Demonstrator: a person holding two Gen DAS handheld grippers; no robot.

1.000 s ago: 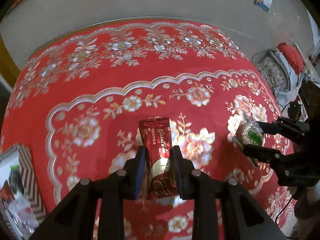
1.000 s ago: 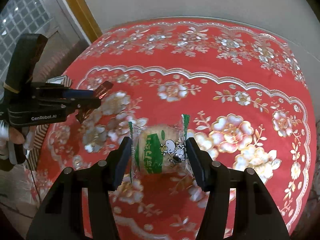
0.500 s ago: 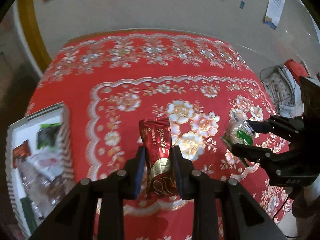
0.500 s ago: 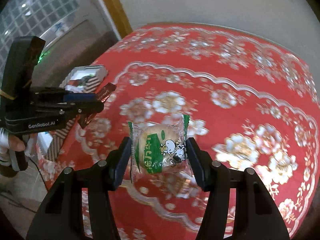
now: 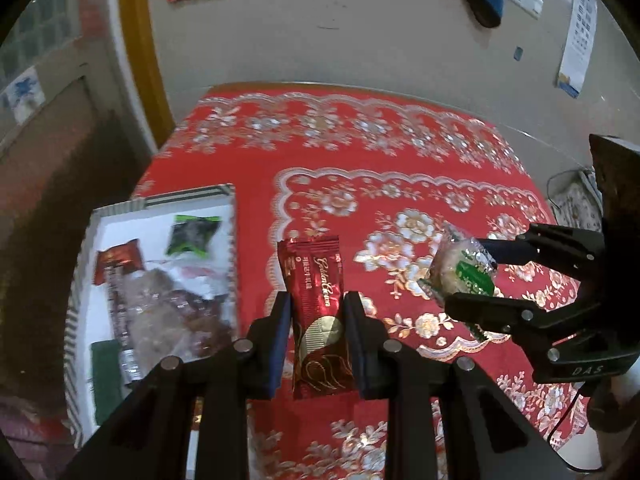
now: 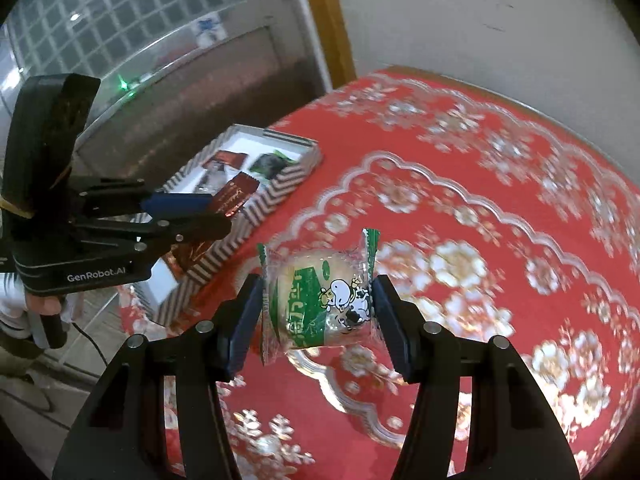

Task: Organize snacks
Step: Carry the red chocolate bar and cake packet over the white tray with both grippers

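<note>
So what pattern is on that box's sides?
Brown-and-white zigzag stripes on the box, clearest in the right wrist view.

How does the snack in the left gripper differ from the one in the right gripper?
The red packet in the left gripper is long, flat, opaque foil with gold script; the rice cracker in the right gripper is round and plump in a clear wrapper with green print and a cartoon cow. The packet needs a narrow grip; the cracker a wider one. Both are sealed single snacks, held above the red tablecloth.

Left tongs [image 6: 208, 216] body — "GenRobot.AI"; right tongs [image 5: 472, 276] body — "DAS"; red sachet [image 5: 318, 304] — gold script, illegible.
</note>
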